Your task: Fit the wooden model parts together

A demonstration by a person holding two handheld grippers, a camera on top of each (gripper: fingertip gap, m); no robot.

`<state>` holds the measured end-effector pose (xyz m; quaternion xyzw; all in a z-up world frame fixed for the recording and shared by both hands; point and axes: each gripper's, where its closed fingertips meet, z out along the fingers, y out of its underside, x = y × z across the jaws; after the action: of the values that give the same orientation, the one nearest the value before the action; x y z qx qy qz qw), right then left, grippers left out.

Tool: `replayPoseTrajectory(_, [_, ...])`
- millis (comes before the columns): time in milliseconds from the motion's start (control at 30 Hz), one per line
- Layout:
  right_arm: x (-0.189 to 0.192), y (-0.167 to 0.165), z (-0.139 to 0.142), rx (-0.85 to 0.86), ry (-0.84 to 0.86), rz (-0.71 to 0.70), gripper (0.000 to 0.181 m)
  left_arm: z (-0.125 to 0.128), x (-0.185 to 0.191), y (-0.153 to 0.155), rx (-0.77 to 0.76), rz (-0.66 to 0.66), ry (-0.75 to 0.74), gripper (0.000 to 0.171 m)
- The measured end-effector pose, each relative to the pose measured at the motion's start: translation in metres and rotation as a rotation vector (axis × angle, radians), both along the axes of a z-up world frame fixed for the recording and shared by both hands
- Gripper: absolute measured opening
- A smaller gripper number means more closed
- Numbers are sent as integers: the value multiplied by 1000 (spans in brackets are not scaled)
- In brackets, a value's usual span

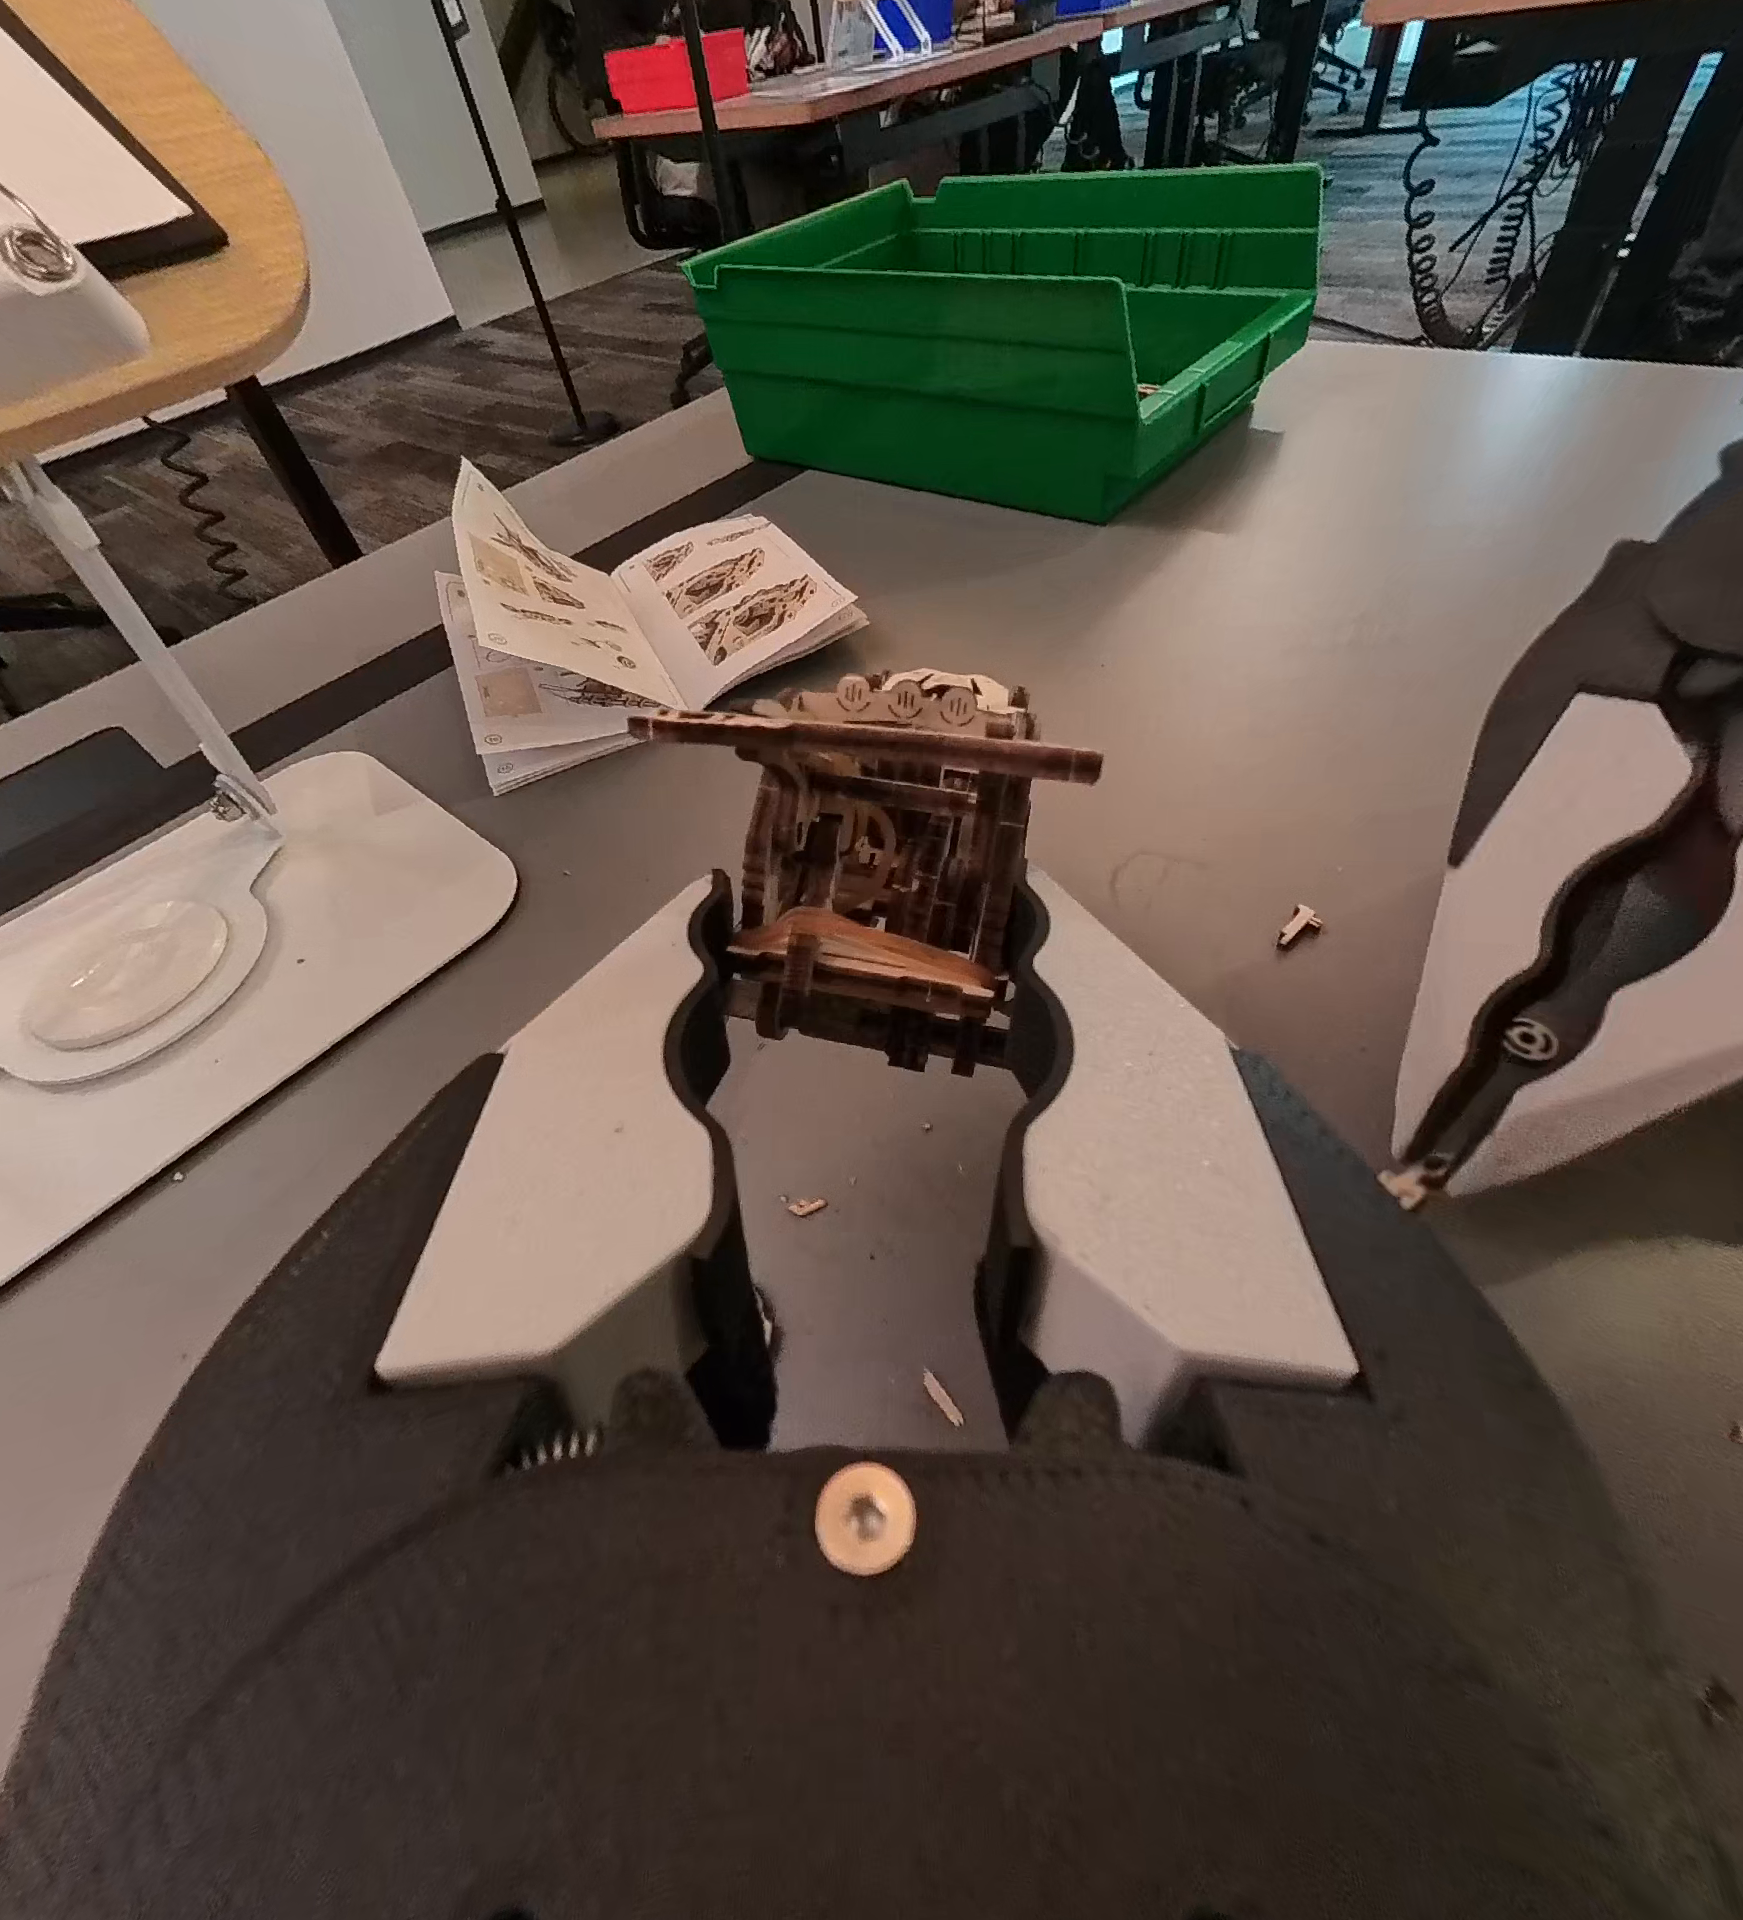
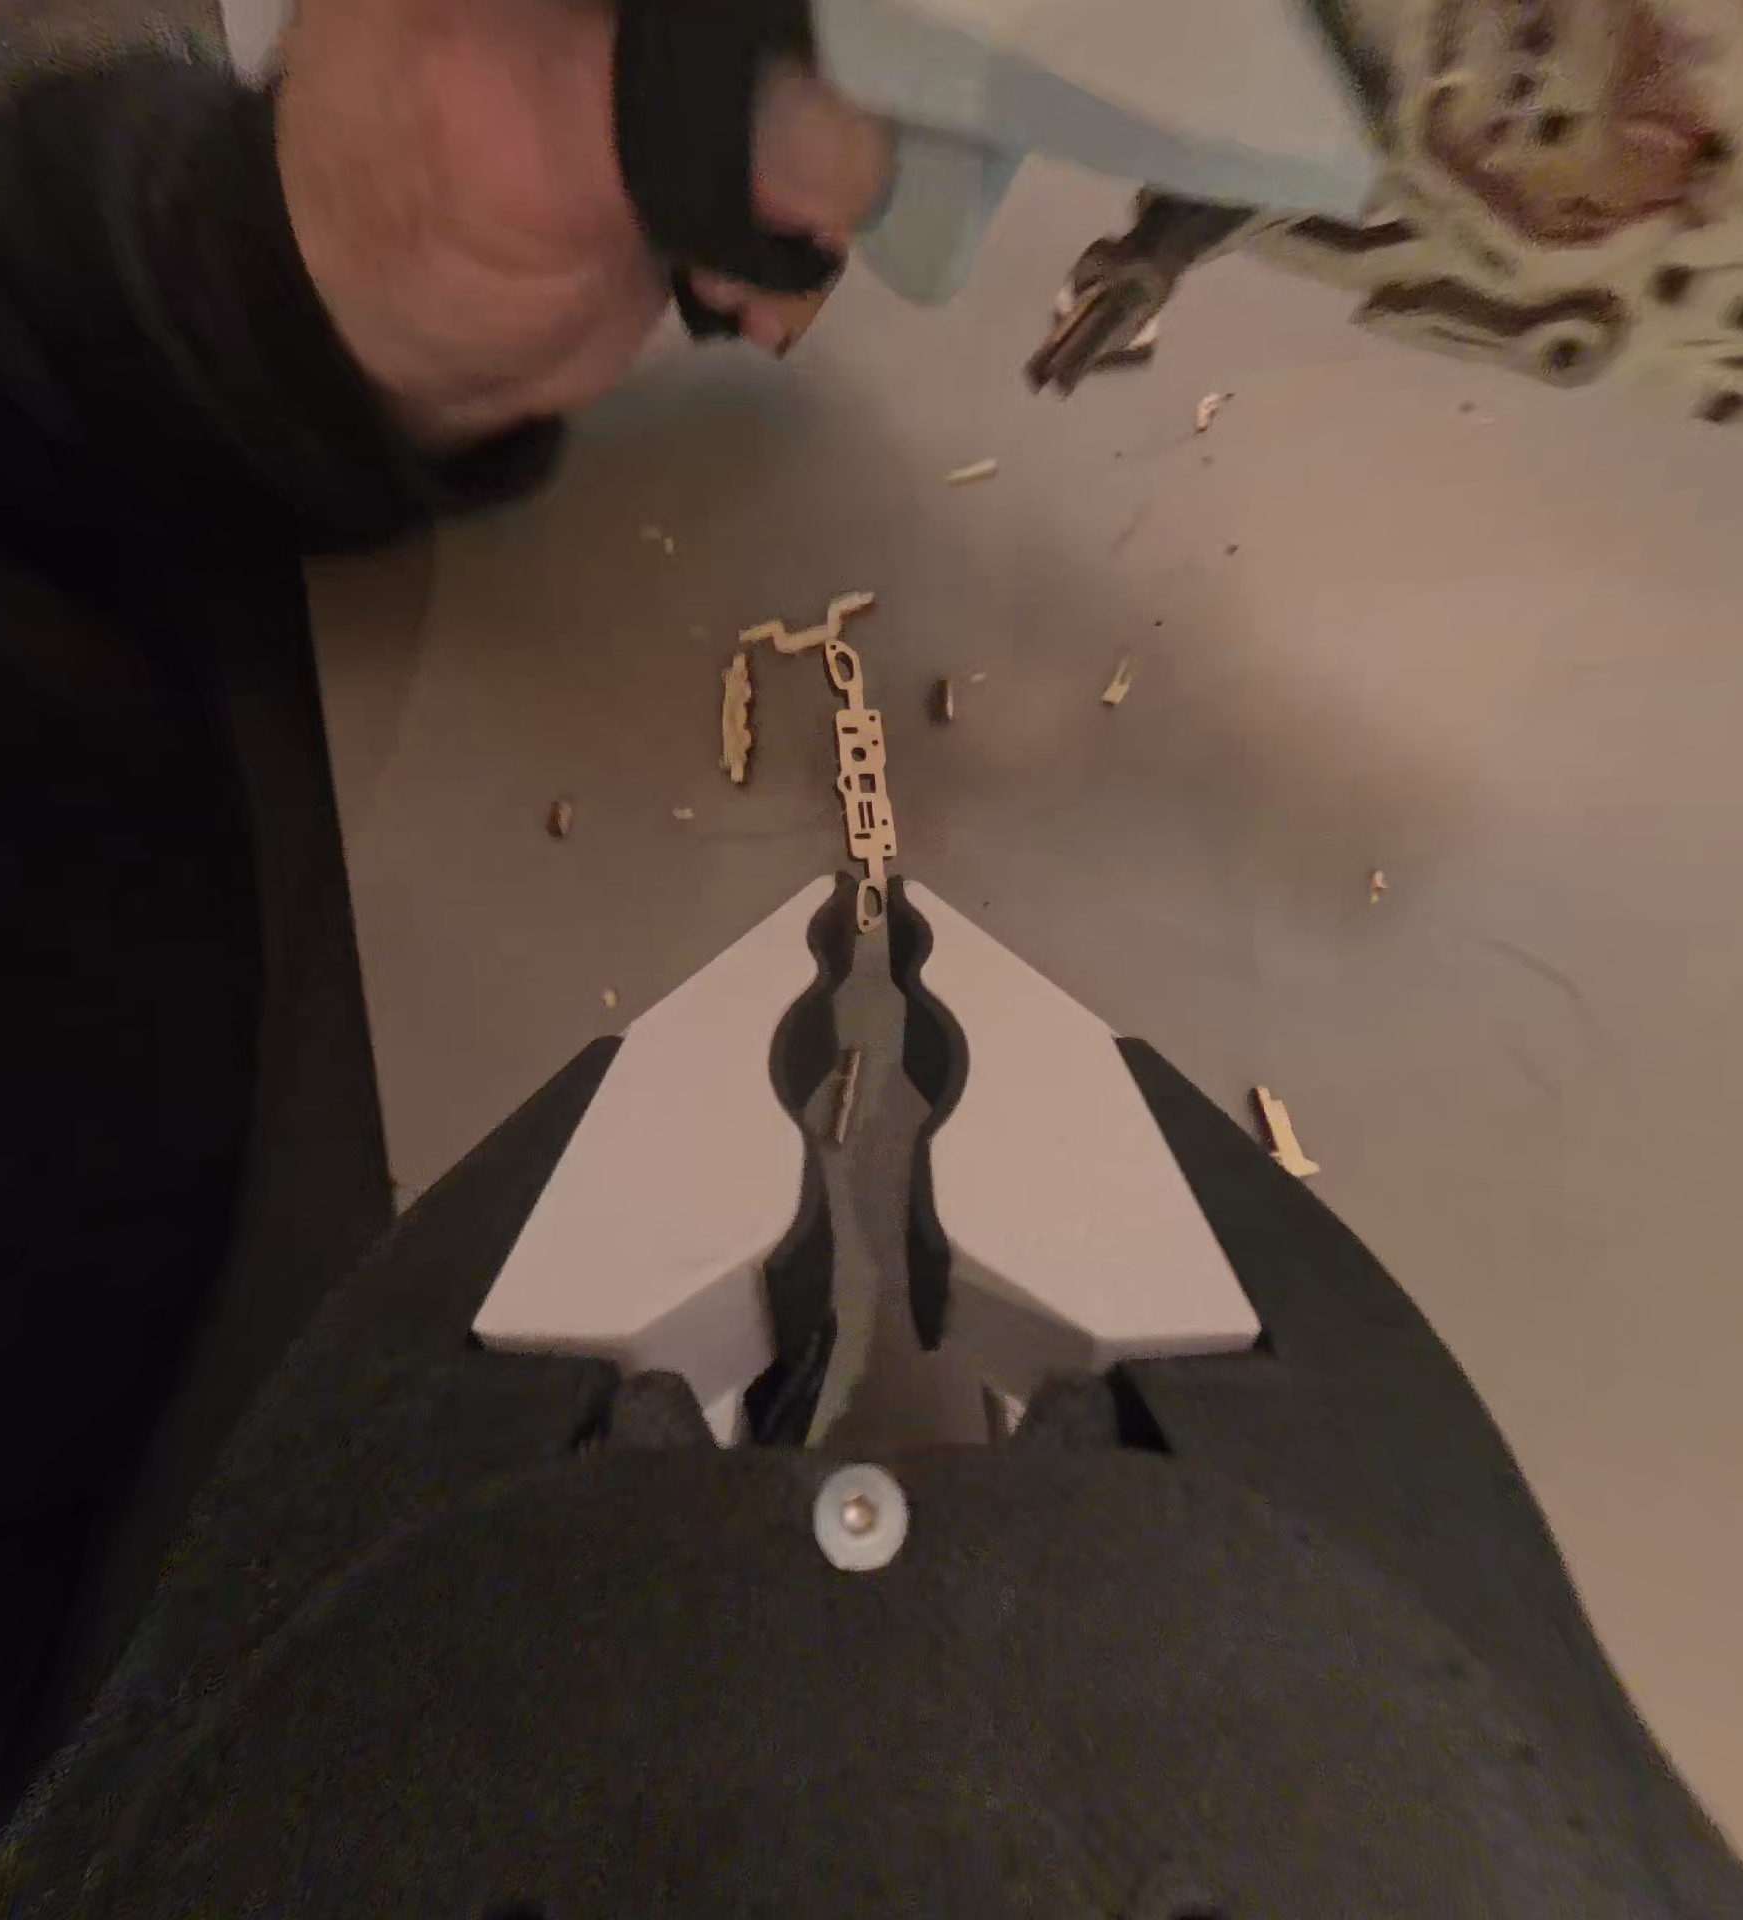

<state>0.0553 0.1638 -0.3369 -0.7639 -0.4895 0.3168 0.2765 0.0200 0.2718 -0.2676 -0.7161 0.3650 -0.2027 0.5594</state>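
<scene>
Left tool point(image 1: 869, 935) clamping wooden model point(image 1: 882, 873), right tool point(image 2: 869, 902) pinching thin wooden strip point(image 2: 865, 774)

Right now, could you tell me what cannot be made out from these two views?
- Green bin contents: left wrist view, its front wall hides most of the inside.
- Wooden model base: left wrist view, hidden between the left gripper fingers.
- Top of right wrist view: motion blur smears the hand and patterned shape.

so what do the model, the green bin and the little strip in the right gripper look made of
Model: thin laser-cut plywood, judging by dark burnt edges and a matte face.
Green bin: moulded plastic, slightly glossy, ribbed walls.
Strip: pale thin wood, likely the same ply, with cut-out holes.
</scene>
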Motion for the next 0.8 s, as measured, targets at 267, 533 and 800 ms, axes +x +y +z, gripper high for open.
replayPoseTrajectory(267, [20,33,58,-207,299,-227,3,9,-1,2,82,20,34,49])
replayPoseTrajectory(533, [26,61,83,-99,239,-333,3,20,1,-1,154,13,47,49])
replayPoseTrajectory(800, [18,73,75,3,98,-377,3,28,-1,3,170,74,67,49])
